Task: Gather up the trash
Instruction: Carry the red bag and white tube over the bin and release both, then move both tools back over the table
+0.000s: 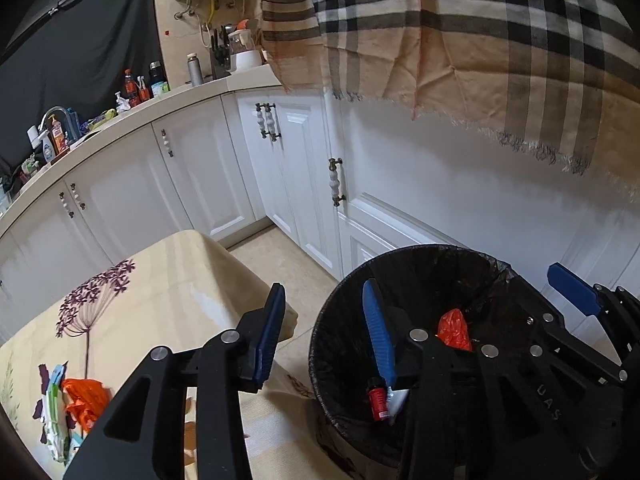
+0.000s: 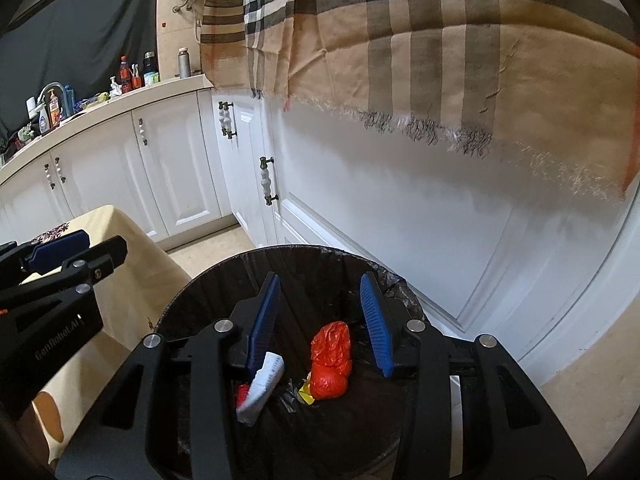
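Note:
A black lined trash bin (image 1: 340, 312) (image 2: 192, 300) stands on the floor beside the table. Inside lie an orange plastic bag (image 2: 330, 364) (image 1: 454, 330), a white tube with a red cap (image 2: 260, 386) (image 1: 380, 398) and a yellow scrap (image 2: 306, 394). My right gripper (image 2: 326, 320) is open and empty above the bin's mouth. My left gripper (image 1: 324, 332) is open and empty, over the gap between table and bin. On the table's left, an orange bag (image 1: 86, 400) and a white-green wrapper (image 1: 54, 412) lie together.
The table (image 1: 160, 280) has a beige floral cloth. White kitchen cabinets (image 1: 280, 168) wrap around behind, the counter holding bottles (image 1: 132, 88) and a faucet (image 1: 56, 114). A plaid cloth (image 1: 460, 28) hangs over the counter above the bin. The floor is beige tile (image 1: 272, 256).

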### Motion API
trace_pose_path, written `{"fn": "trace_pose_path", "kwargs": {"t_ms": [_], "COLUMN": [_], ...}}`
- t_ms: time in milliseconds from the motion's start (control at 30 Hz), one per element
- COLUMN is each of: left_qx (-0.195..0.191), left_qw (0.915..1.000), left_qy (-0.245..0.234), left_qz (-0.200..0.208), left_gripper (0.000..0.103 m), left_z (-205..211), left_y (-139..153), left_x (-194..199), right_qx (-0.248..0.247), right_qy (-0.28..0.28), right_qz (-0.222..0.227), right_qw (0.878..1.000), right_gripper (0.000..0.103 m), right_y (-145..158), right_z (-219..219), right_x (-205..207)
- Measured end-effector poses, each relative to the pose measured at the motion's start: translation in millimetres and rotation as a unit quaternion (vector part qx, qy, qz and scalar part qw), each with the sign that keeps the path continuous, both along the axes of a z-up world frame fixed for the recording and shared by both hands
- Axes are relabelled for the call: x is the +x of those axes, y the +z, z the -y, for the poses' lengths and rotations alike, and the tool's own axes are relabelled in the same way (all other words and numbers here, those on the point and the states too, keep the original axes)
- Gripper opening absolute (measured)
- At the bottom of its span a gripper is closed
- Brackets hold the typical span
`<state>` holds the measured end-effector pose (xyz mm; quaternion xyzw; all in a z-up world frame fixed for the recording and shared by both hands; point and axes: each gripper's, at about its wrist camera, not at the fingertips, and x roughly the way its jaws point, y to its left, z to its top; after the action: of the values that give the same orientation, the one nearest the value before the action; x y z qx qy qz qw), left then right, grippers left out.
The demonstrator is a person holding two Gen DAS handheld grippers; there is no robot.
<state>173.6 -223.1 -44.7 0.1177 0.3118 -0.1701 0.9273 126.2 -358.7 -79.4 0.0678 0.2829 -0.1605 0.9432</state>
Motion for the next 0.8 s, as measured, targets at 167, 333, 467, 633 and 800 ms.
{"fn": "trace_pose_path", "kwargs": {"t_ms": [167,333,467,633,800], "left_qx": [-0.01,-0.016,-0.018,-0.017,-0.016], "left_qw": [0.9999,0.9995,0.9986,0.9954,0.99], "left_qy": [0.011,0.027,0.05,0.093,0.139], "left_qz": [0.004,0.01,0.01,0.017,0.019], "left_gripper": [0.048,0.054,0.055,0.058,0.06], "left_z": [-21,-58,-95,-145,-194], "left_y": [14,27,33,37,37], "left_x": [-11,-34,-53,-79,-107], "right_qx": [0.001,0.005,0.007,0.016,0.011], "right_qy": [0.009,0.037,0.069,0.108,0.15], "right_qz": [0.003,0.002,-0.002,0.0,0.001], "right_qw": [1.0,0.999,0.998,0.994,0.989], "right_gripper": [0.041,0.041,0.041,0.041,0.041], "right_y": [11,21,26,34,39], "right_z": [-12,-38,-66,-102,-139], "right_x": [-11,-30,-49,-71,-91]}}
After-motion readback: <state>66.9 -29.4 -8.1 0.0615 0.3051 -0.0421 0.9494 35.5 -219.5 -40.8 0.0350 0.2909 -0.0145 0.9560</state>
